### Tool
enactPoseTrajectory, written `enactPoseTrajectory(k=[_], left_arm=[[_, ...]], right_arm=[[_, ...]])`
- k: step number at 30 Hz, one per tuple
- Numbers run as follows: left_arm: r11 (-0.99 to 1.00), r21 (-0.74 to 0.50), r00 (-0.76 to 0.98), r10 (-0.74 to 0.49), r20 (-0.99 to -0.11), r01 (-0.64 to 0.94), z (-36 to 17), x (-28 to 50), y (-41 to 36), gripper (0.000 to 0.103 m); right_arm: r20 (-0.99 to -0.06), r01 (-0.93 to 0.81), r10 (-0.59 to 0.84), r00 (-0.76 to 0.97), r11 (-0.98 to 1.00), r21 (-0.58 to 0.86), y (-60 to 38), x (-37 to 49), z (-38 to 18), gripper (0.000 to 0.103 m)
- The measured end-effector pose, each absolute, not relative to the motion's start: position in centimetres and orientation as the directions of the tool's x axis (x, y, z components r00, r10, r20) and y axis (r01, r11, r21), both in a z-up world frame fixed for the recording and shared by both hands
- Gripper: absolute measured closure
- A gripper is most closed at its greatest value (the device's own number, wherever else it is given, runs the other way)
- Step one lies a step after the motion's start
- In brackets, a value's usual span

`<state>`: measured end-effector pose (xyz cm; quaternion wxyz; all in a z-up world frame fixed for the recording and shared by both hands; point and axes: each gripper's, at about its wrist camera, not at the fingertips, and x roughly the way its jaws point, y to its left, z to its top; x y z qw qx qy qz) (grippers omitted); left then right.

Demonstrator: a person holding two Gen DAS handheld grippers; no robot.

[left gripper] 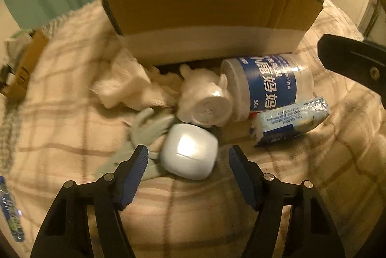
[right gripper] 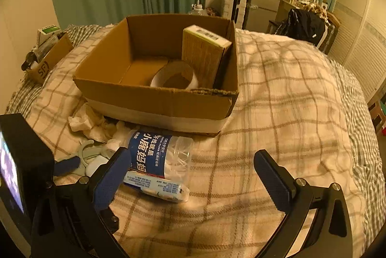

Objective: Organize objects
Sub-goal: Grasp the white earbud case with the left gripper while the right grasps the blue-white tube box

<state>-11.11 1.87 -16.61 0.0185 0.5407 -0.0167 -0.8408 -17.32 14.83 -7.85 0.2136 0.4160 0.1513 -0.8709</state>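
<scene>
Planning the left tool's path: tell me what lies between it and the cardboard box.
In the left wrist view, a pale rounded case sits just ahead of the left tool; beyond it a white roll and crumpled tissue, before the cardboard box.

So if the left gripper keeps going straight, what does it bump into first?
Most likely the small pale blue case. It lies on the plaid blanket just ahead of the open left gripper, roughly between its fingertips. Depth is hard to judge here.

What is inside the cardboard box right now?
The cardboard box holds a tape roll and an upright brown carton in its right corner. The near wall hides the floor just behind it.
</scene>
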Motion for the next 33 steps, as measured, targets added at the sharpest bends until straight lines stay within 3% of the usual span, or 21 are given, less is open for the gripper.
enactPoseTrajectory(k=[2, 4, 8, 14, 19, 24, 30, 33], left_arm=[[-1.000, 0.027, -0.387, -0.021, -0.922, -0.009, -17.3, -11.4, 2.2, 0.033], [-1.000, 0.017, -0.376, -0.009, -0.927, -0.019, -17.5, -11.3, 2.3, 0.052], [-0.999, -0.041, -0.404, 0.029, -0.914, 0.021, -16.7, -10.5, 1.3, 0.052], [-0.962, -0.163, -0.533, 0.022, -0.846, 0.220, -13.5, -8.1, -3.5, 0.052], [-0.951, -0.149, -0.555, -0.029, -0.831, 0.272, -12.5, -7.4, -4.2, 0.052], [-0.954, -0.146, -0.541, -0.020, -0.841, 0.263, -13.2, -8.1, -4.9, 0.052], [-0.957, -0.136, -0.538, -0.024, -0.843, 0.255, -13.4, -7.9, -4.5, 0.052], [-0.961, -0.132, -0.547, -0.025, -0.836, 0.245, -13.0, -7.5, -4.2, 0.052]], right_arm=[[-0.798, 0.488, -0.231, -0.556, -0.868, -0.089, 14.8, -17.6, -8.1, 0.001], [-0.806, 0.472, -0.218, -0.550, -0.877, -0.085, 14.9, -17.8, -8.4, 0.001], [-0.815, 0.457, -0.222, -0.535, -0.888, -0.058, 15.5, -17.9, -8.6, 0.001], [-0.832, 0.478, -0.253, -0.493, -0.878, -0.017, 15.3, -17.5, -8.8, 0.001], [-0.872, 0.542, -0.260, -0.414, -0.840, -0.008, 13.0, -16.9, -10.6, 0.001], [-0.907, 0.570, -0.171, -0.384, -0.817, -0.087, 11.0, -16.6, -13.3, 0.002], [-0.923, 0.555, -0.185, -0.337, -0.831, -0.036, 11.3, -17.1, -14.2, 0.027], [-0.914, 0.549, -0.193, -0.356, -0.835, -0.038, 11.7, -16.8, -13.7, 0.030]])
